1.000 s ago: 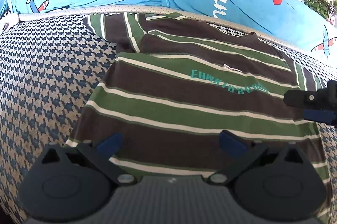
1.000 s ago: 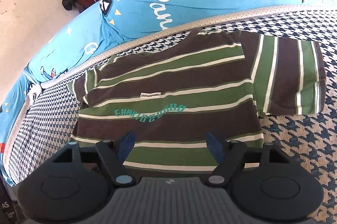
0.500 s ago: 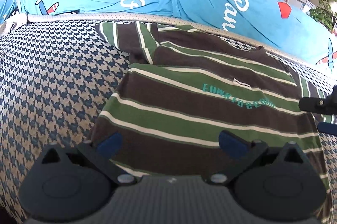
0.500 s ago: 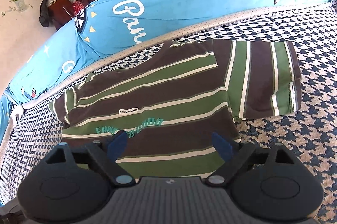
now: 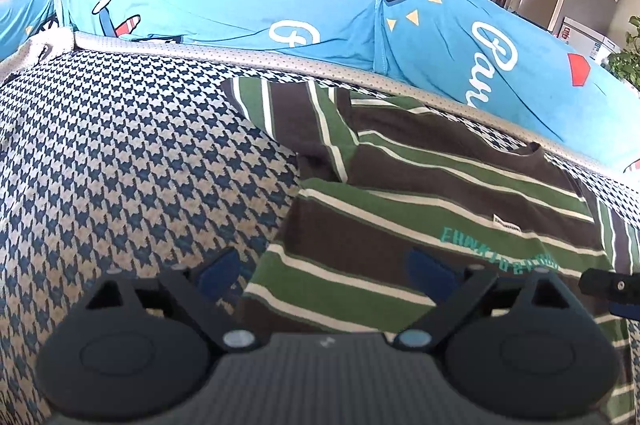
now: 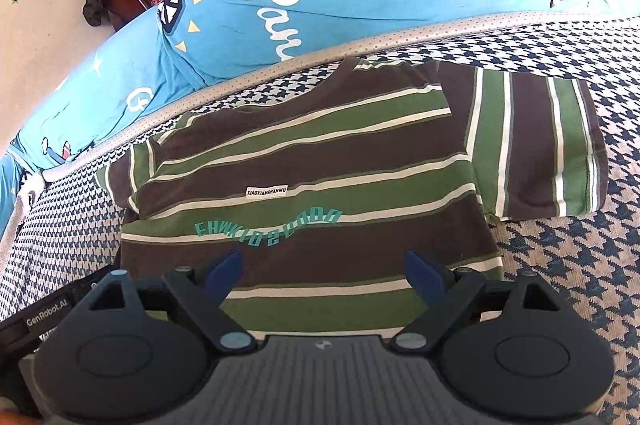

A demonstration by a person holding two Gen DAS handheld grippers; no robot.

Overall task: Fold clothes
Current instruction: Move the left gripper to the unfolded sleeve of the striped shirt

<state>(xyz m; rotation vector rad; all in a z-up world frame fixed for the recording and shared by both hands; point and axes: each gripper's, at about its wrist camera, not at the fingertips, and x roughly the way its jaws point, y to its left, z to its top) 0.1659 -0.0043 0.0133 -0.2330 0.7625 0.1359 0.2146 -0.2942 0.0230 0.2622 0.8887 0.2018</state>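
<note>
Where teal lettering curves, striped shirt (image 6: 304,161), label (image 6: 267,191) reading XIAOXIANGHANMU

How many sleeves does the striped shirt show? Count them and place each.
2. One sleeve lies spread flat on the shirt's right side; the other sleeve lies at its left side near the blue cushion, partly tucked under the body.
</note>
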